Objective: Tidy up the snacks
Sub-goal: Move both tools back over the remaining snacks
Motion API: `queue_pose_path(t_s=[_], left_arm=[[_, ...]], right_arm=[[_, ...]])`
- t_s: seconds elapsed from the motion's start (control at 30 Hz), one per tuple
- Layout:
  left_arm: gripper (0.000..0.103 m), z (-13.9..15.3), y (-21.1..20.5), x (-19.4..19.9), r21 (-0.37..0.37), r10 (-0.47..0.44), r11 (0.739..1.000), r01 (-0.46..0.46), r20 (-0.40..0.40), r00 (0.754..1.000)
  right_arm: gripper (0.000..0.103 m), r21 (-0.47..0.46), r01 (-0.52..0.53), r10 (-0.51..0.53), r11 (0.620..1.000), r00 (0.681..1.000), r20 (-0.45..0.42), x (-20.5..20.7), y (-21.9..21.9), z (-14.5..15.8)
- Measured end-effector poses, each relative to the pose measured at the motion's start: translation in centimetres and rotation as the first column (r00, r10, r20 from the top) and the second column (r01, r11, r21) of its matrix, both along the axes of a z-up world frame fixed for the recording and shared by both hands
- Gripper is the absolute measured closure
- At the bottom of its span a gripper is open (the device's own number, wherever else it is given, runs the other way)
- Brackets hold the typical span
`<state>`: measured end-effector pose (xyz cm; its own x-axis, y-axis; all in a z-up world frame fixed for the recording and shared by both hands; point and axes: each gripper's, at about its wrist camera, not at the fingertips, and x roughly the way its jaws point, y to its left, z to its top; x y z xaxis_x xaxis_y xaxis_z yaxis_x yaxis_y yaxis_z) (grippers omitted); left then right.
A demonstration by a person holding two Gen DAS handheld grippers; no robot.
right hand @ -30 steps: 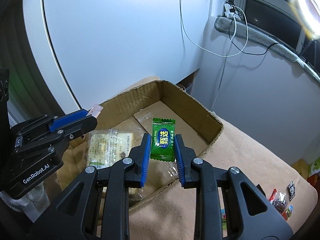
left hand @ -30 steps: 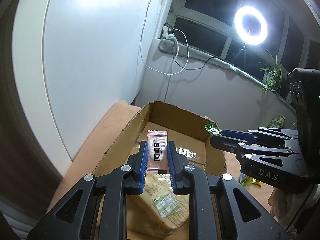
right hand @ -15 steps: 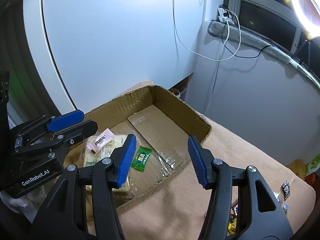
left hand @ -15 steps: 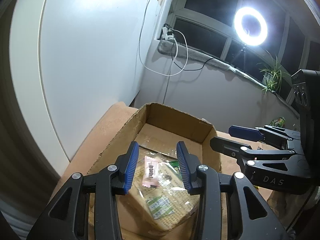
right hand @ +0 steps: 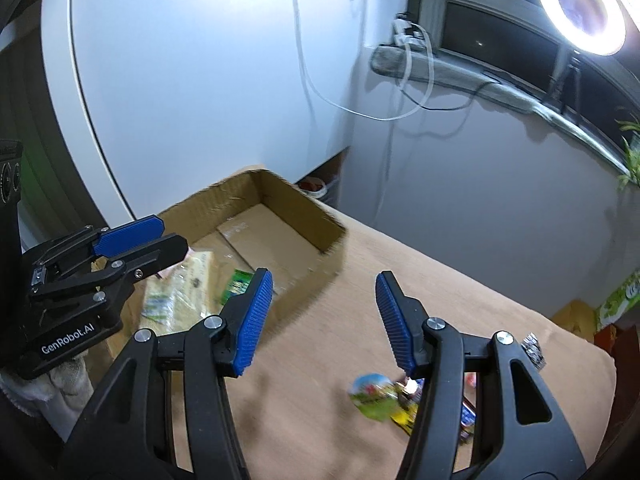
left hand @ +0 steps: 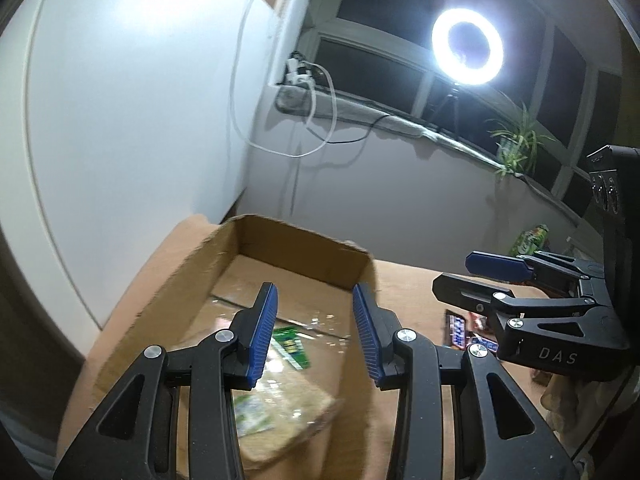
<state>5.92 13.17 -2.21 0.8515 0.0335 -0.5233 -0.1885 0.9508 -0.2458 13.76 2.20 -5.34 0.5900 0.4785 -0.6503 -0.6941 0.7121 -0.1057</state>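
Here both tools hang empty above the tan-covered surface (right hand: 460, 280). The left hand-held gripper (left hand: 314, 336) has its blue pads spread, nothing between them; it hovers over the near end of the cardboard box (left hand: 224, 256), which fills the lower middle of the left wrist view. Inside the box a green candy packet (left hand: 294, 342) lies flat on the floor of the box, just at 12 o'clock of a larger clear packet with green printing (left hand: 276, 412); both are blurred and the print cannot be read.

The right hand-held gripper (right hand: 326, 320) also stands spread and holds nothing. In its own view it hangs over bare cloth just outside the box's near right corner, with the box (right hand: 316, 216) off at 10 o'clock. The same green packet (right hand: 238, 286) shows inside, beside the pale packet (right hand: 180, 292).

Loose snacks (right hand: 400, 400) still on the cloth lie at 5 o'clock of the right tool: a round green-and-blue wrapper, something yellow, and a small dark packet (right hand: 534, 350) further off at 3 o'clock. All are too smeared to name.

A ring light (left hand: 467, 46) glows on the windowsill at 1 o'clock.
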Motion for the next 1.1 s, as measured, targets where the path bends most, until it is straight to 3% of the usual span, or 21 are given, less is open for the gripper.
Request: queue_pose_path(t_s=[0.3, 0.4, 0.47, 0.63, 1.1], left_arm=[[0.065, 0.1, -4.3, 1.5, 0.009, -0.099, 0.995, 0.099, -0.012, 0.995], [0.054, 0.1, -5.8, 2.0, 0.017, -0.134, 0.991, 0.134, -0.019, 0.991], [0.054, -0.3, -7.1, 2.4, 0.021, -0.162, 0.987, 0.162, -0.033, 0.986], [0.054, -1.4, -9.5, 3.4, 0.001, -0.211, 0.977, 0.211, -0.070, 0.975], [0.047, -4.3, -14.0, 6.0, -0.022, -0.282, 0.959, 0.282, -0.167, 0.945]], right_arm=[[0.047, 0.006, 0.099, -0.099, 0.995, 0.995, -0.005, 0.1, -6.4, 0.3], [0.047, 0.010, 0.139, -0.139, 0.990, 0.990, -0.011, 0.2, -8.9, 0.2], [0.046, 0.014, 0.168, -0.168, 0.986, 0.986, -0.014, 0.2, -10.7, 0.1], [0.030, 0.025, 0.237, -0.237, 0.971, 0.971, -0.021, 0.1, -15.1, -0.2], [0.030, -0.008, 0.386, -0.384, 0.922, 0.914, -0.131, 0.8, -24.8, -5.1]])
